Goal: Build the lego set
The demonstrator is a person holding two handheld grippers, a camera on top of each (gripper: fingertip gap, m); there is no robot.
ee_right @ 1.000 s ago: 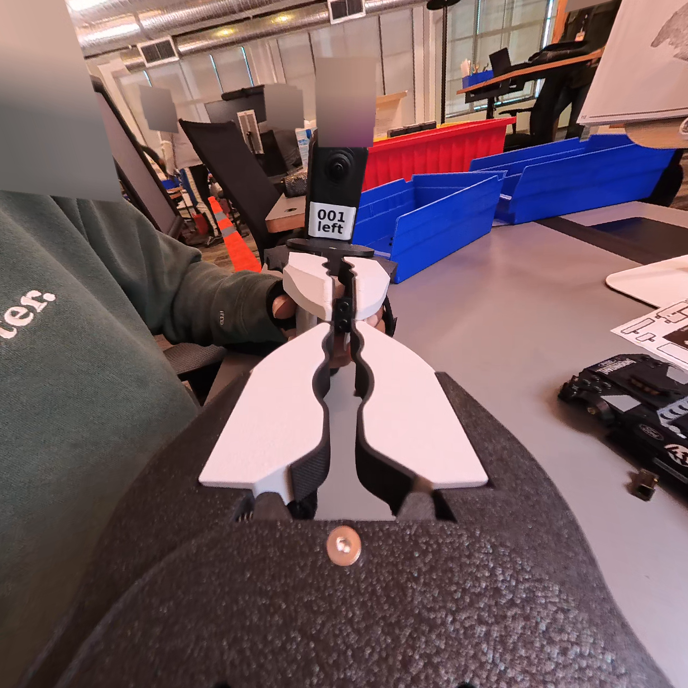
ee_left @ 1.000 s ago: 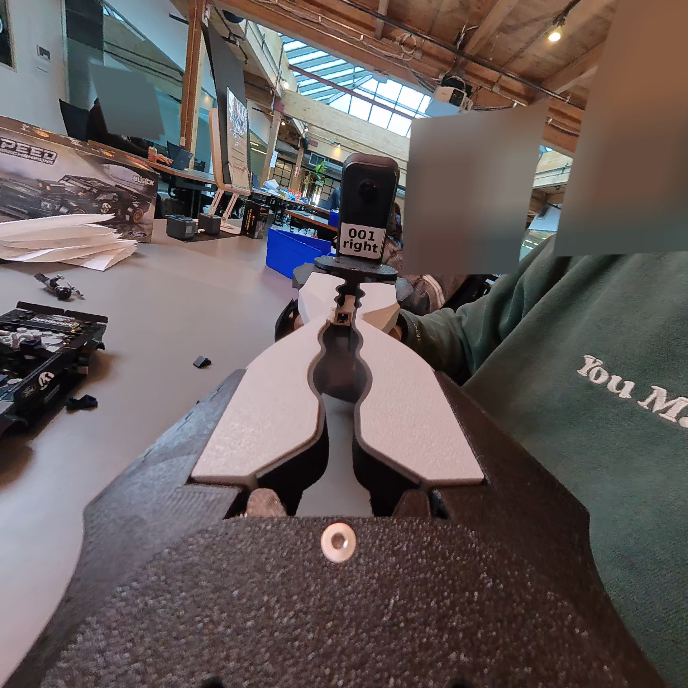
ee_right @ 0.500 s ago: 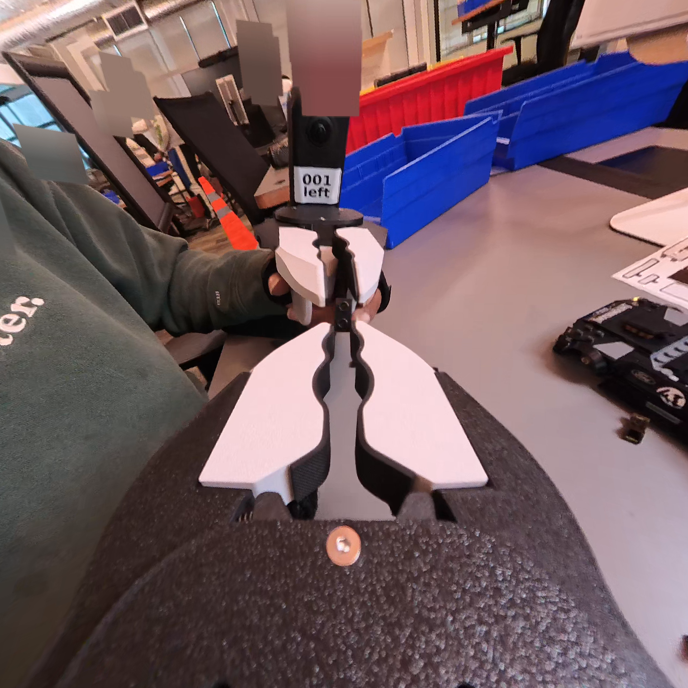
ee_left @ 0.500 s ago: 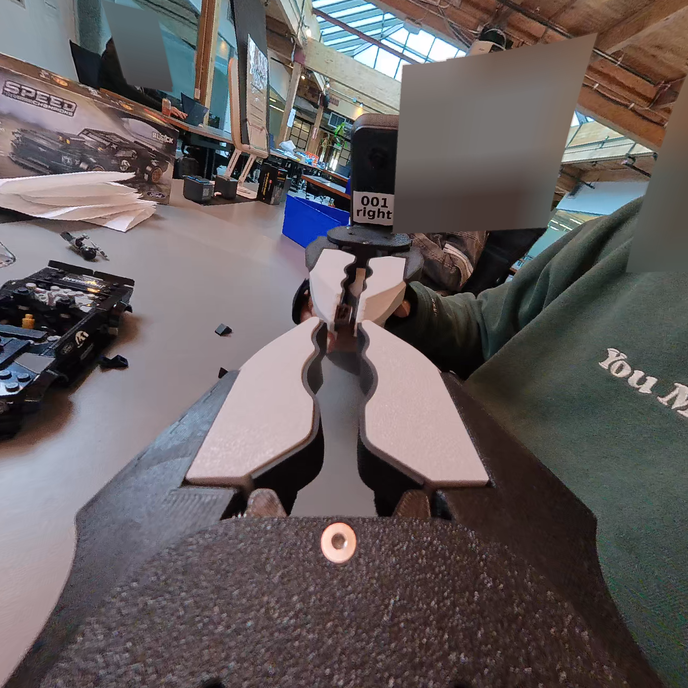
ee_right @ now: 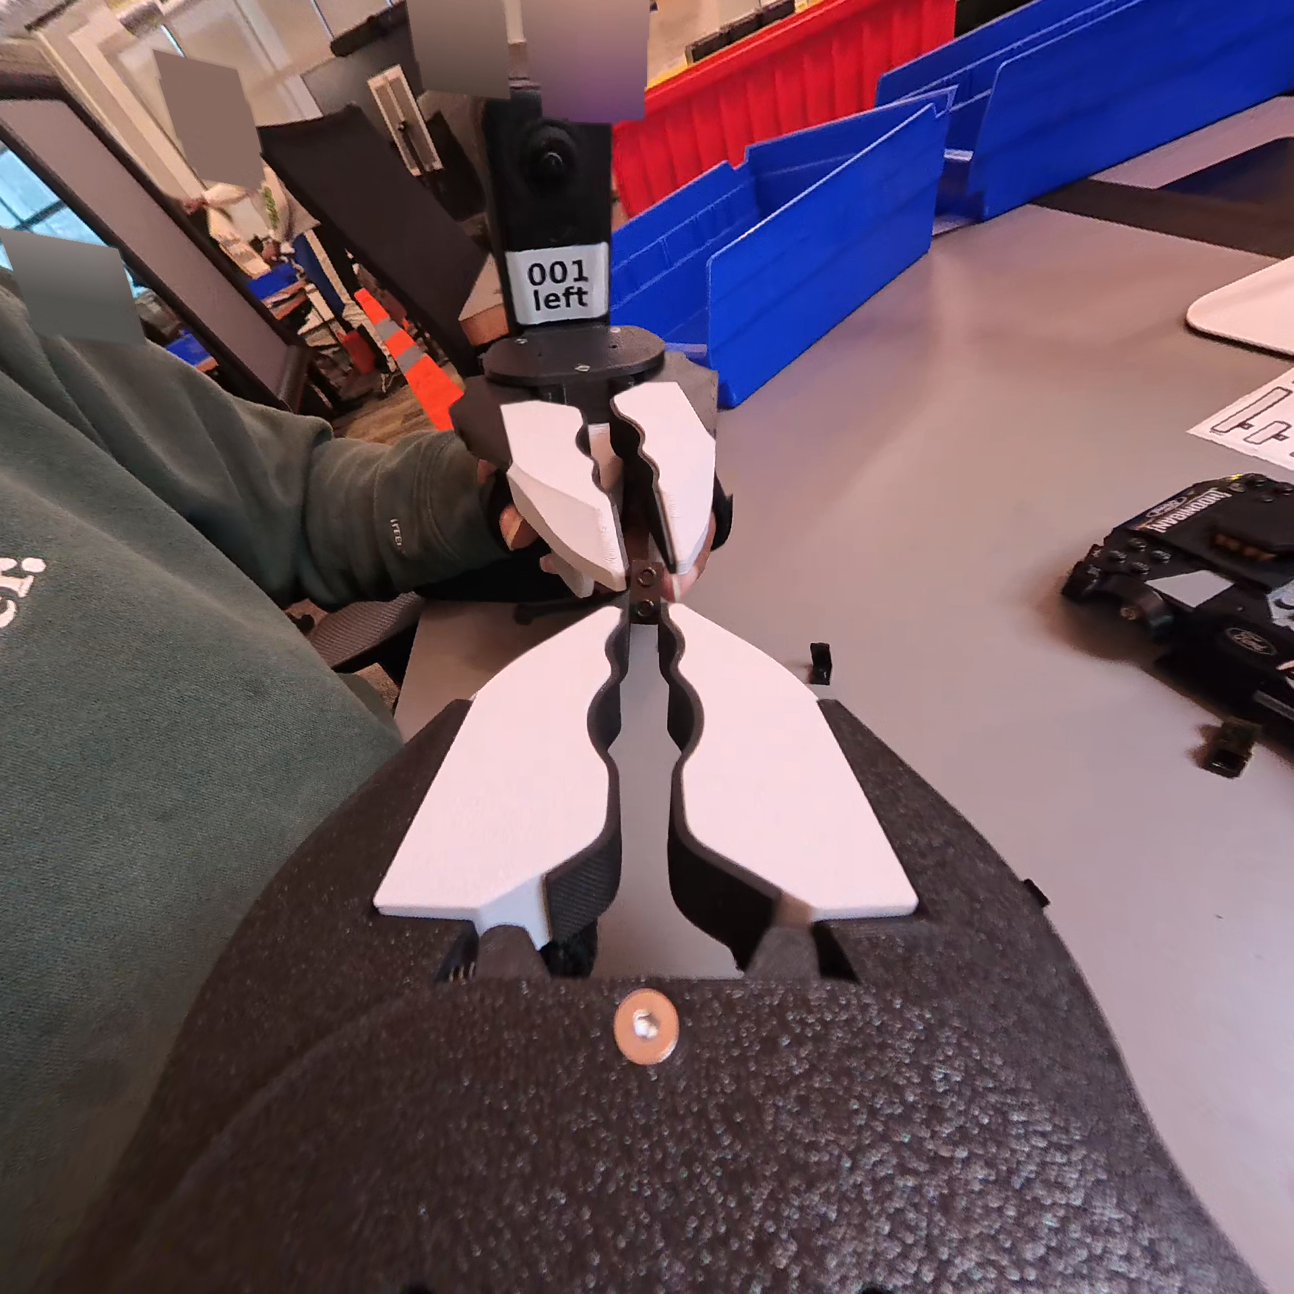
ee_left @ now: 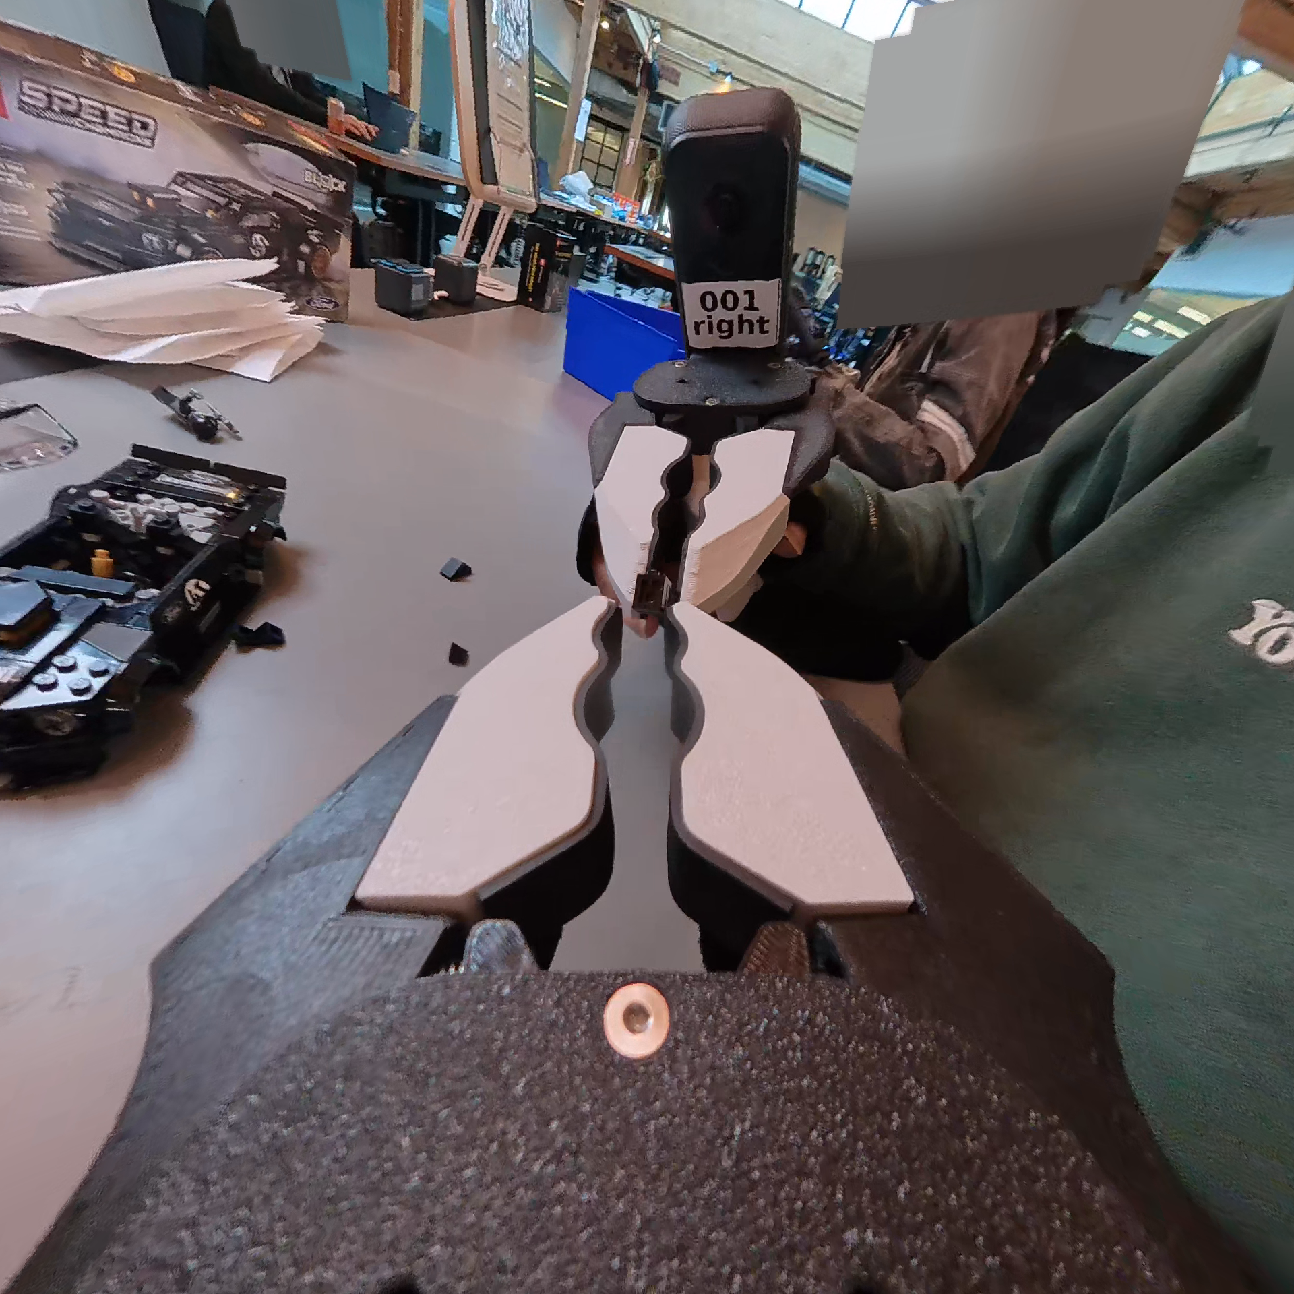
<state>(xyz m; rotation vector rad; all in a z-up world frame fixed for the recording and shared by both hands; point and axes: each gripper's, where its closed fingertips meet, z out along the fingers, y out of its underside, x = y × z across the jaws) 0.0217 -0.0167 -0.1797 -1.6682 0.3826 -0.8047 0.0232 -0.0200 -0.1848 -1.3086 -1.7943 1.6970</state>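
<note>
Two hand-held grippers meet tip to tip above the near edge of a grey worktop (ee_right: 945, 434), each with white fingers on a black textured body. The right gripper (ee_right: 644, 616) pinches a small black lego brick (ee_right: 645, 594) between its fingertips, jaws narrowed to the brick's width. The left gripper (ee_left: 638, 616) faces it, jaws a narrow gap apart; the right wrist view shows its tips closing on the top of the same brick, though whether they truly grip it cannot be told.

In the left wrist view the brick (ee_left: 650, 587) sits just beyond the left gripper's fingertips, held by the opposite tool (ee_left: 655, 595). The left gripper (ee_right: 648, 560) appears in the right wrist view, gripped by a hand in a green sleeve (ee_right: 315, 490).

A partly built black lego car chassis (ee_left: 105, 581) rests on the worktop toward its far side, with loose small black pieces (ee_left: 455, 568) scattered between it and the grippers. Behind it lie a stack of white paper bags (ee_left: 161, 322) and the set's dark cardboard box (ee_left: 175, 182). Blue plastic bins (ee_right: 805, 238) stand along the worktop's other edge, near a printed instruction sheet (ee_right: 1253, 434).
</note>
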